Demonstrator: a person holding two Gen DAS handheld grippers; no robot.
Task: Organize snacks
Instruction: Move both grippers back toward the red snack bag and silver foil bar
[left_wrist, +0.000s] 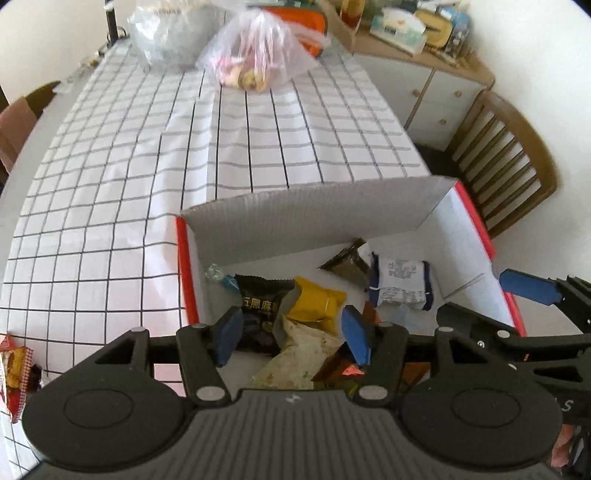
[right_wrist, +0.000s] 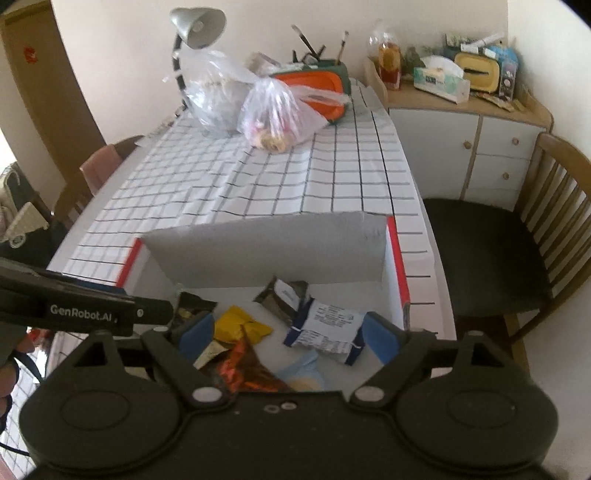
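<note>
Left gripper spread wide over yellow snack packet and black pouch, gripping nothing. Right gripper likewise parted above white-and-blue wrapper. All snacks inside red-edged white cardboard box on grid-patterned tablecloth.

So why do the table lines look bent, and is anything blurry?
Fisheye distortion: in both views the checked tablecloth grid bows outward. In the left wrist view the plastic bag looks soft; in the right wrist view the box edge smears slightly. Lighting is soft and even.
</note>
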